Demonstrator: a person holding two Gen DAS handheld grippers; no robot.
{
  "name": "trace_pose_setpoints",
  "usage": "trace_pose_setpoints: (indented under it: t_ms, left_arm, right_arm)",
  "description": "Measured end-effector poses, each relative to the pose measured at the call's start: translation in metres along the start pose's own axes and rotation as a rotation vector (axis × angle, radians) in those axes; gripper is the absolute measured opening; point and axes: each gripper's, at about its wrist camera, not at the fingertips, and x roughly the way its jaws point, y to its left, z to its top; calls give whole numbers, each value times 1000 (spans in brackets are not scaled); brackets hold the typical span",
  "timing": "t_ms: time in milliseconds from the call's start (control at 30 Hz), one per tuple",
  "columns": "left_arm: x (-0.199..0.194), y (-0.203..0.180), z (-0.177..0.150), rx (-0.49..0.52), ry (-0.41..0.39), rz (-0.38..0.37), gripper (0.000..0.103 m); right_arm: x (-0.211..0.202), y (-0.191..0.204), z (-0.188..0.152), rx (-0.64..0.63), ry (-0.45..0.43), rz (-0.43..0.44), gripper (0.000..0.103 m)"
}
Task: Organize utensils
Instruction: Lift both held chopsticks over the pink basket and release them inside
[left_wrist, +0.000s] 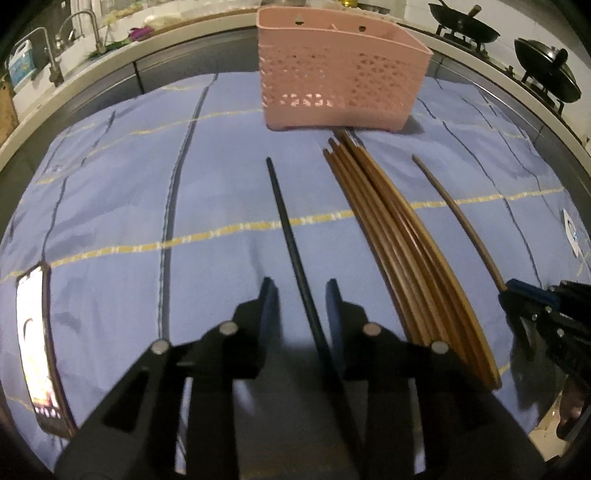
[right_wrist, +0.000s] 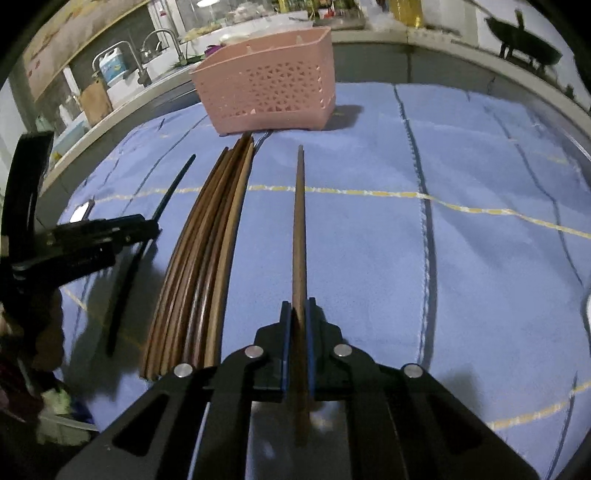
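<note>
A black chopstick (left_wrist: 286, 221) lies on the blue cloth (left_wrist: 129, 184) and runs between the fingers of my left gripper (left_wrist: 300, 295). The jaws stand apart around it, with a clear gap on the left side, so the gripper is open. My right gripper (right_wrist: 298, 308) is shut on the thick end of a single brown chopstick (right_wrist: 298, 221), which points toward the pink perforated basket (right_wrist: 266, 88). A bundle of several brown chopsticks (left_wrist: 399, 251) lies between the two grippers. The basket (left_wrist: 343, 70) stands upright at the far edge of the cloth.
A lit phone (left_wrist: 37, 343) lies at the cloth's left edge. Sink taps (left_wrist: 92, 33) stand on the counter at the far left, and woks (left_wrist: 465, 22) sit on the stove at the far right. A white item (left_wrist: 570, 229) rests at the cloth's right edge.
</note>
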Motion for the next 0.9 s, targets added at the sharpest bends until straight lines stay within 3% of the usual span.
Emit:
trace_pose_setpoints:
  t_ms: [300, 333, 400, 567, 900]
  left_arm:
    - [25, 12, 40, 6, -21, 16, 28]
    - [27, 12, 43, 12, -36, 18, 25]
    - [30, 12, 47, 22, -56, 7, 8]
    - [31, 17, 55, -6, -53, -57, 6]
    - [-76, 14, 63, -7, -288, -157, 5]
  right_arm:
    - [39, 8, 72, -80, 55, -3, 8]
    - [43, 8, 79, -78, 59, 0, 8]
    - [51, 6, 93, -63, 67, 20, 9]
    - [52, 8, 103, -77, 87, 63, 5]
    - [-64, 11, 86, -124, -228, 200, 5]
